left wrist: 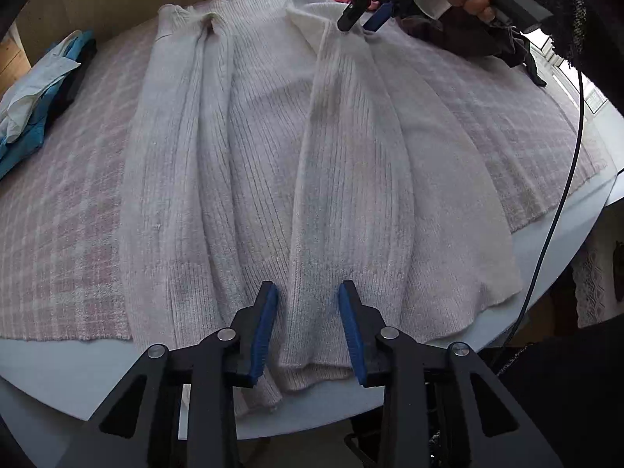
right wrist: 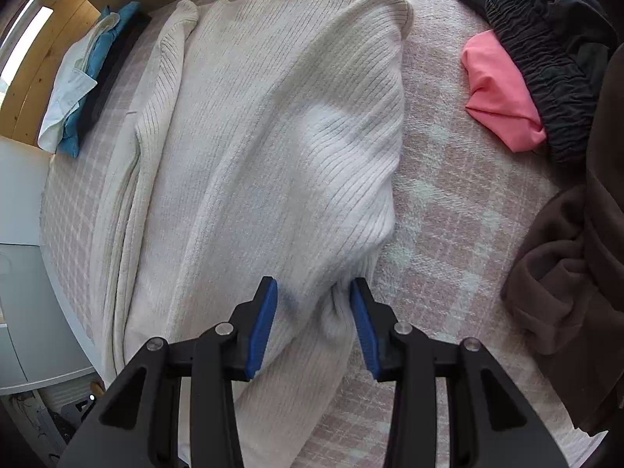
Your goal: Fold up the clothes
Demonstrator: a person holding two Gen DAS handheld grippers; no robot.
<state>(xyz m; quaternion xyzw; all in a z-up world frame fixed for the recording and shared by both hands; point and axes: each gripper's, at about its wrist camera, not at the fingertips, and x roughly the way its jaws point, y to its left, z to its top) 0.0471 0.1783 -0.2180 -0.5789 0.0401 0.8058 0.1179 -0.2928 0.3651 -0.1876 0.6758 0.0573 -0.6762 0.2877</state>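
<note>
Both wide open, gripping nothing: left gripper [left wrist: 308,292] astride ribbed cream sweater [left wrist: 273,163] sleeve cuff; right gripper [right wrist: 314,288] over bunched knit, contact beneath fingers unclear.

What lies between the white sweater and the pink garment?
Only bare checked blanket lies between the sweater and the pink garment, as the right wrist view shows.

In the left wrist view the sweater [left wrist: 273,148] lies lengthwise on the blanket [left wrist: 58,202] at the table's middle, its hem hanging over the near edge at 6 o'clock. The left gripper [left wrist: 308,296] sits over that hem, the right gripper [left wrist: 362,19] over the collar end at 12 o'clock. A folded stack [left wrist: 39,93] lies on the blanket at 9 o'clock, a heap of clothes [left wrist: 468,35] at 1 o'clock.
</note>
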